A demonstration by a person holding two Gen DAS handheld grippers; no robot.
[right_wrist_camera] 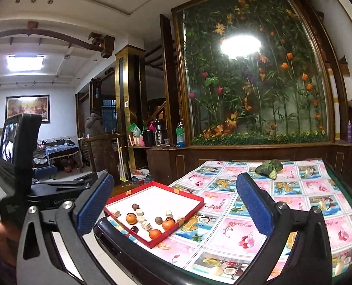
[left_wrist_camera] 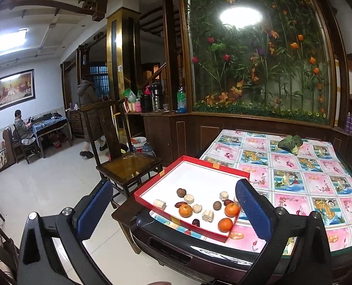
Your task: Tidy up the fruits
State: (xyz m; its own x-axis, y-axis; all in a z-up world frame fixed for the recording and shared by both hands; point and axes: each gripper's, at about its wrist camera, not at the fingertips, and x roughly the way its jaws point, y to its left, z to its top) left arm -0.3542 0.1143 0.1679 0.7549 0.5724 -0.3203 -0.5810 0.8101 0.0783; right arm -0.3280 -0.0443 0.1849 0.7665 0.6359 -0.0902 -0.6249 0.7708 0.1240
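A red tray [left_wrist_camera: 194,161] with a white floor sits at the table's near left corner; it also shows in the right wrist view [right_wrist_camera: 194,205]. In it lie three tangerines [left_wrist_camera: 185,210], brown longans [left_wrist_camera: 181,192], dark red dates [left_wrist_camera: 196,222] and several pale candy blocks [left_wrist_camera: 208,215]. My left gripper [left_wrist_camera: 173,204] is open and empty, held above and short of the tray. My right gripper [right_wrist_camera: 174,201] is open and empty, to the tray's right and back from it. The left gripper's body [right_wrist_camera: 19,166] shows at the left of the right wrist view.
The table [left_wrist_camera: 306,178] has a pink and blue fruit-print cloth. A green leafy vegetable [left_wrist_camera: 291,142] lies at its far edge. A wooden chair [left_wrist_camera: 128,166] stands left of the table. A flower-panel cabinet is behind. Two people are far off at the left.
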